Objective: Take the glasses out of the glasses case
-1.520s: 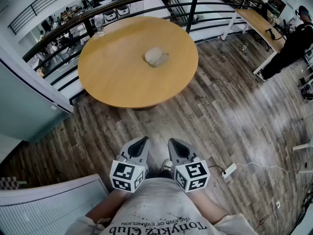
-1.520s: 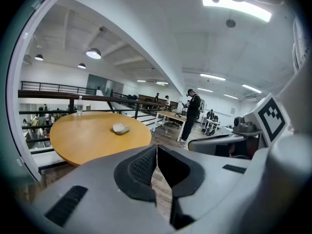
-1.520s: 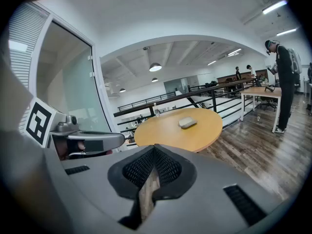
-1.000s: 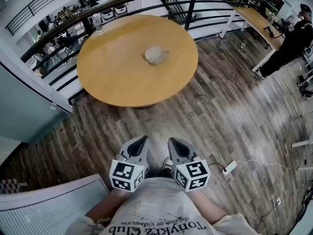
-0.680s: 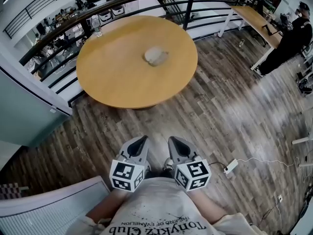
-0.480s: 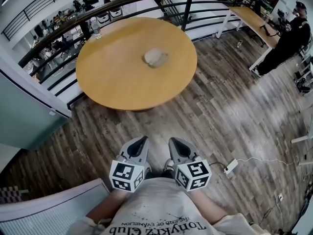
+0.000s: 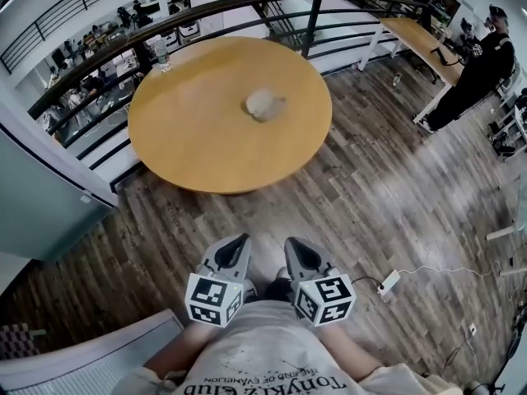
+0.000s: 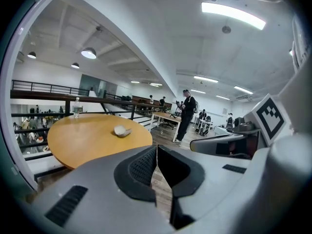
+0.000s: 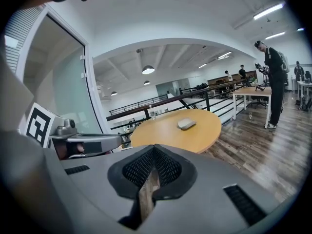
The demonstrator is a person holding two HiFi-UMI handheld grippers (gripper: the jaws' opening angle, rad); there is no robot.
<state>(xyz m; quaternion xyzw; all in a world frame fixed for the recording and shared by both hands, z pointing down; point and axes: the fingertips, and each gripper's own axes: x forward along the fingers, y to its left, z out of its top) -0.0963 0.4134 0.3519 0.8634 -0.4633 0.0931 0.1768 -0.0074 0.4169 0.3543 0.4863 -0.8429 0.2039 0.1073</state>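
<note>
A grey closed glasses case lies near the middle of a round wooden table, some way in front of me. It also shows in the left gripper view as the case and in the right gripper view as the case. Both grippers hang side by side close to the person's body, far short of the table. My left gripper and my right gripper are shut, with nothing between the jaws. The same shows at the left gripper and the right gripper. The glasses are not visible.
A water bottle stands at the table's far edge by a black railing. A person in black stands by a desk at right. A power strip with its cable lies on the wood floor. A white ribbed panel is at lower left.
The head view has shifted a little, so the table and case sit slightly lower in the frame. Both grippers stay shut and side by side.
</note>
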